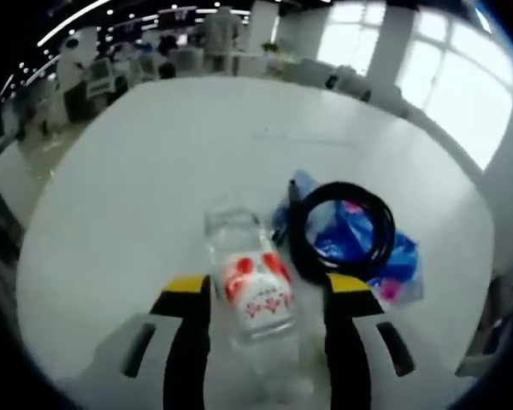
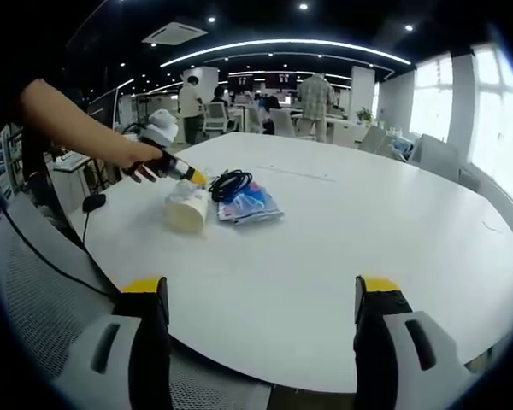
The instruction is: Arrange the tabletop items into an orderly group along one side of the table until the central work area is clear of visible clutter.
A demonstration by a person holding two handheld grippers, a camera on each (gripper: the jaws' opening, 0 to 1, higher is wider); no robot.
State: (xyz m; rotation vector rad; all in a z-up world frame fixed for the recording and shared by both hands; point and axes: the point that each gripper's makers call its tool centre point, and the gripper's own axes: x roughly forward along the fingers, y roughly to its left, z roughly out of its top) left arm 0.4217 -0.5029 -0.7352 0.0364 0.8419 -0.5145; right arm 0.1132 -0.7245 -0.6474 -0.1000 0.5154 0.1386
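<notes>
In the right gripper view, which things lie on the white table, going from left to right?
Left gripper in the person's hand → clear plastic bottle → coiled black cable → blue plastic bag.

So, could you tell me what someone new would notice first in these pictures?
Probably the clear plastic bottle with a red label, lying between the left gripper jaws on the white table. Right beside it, a coiled black cable rests on a blue packet. The right gripper hangs open at the table's near edge, holding nothing.
</notes>
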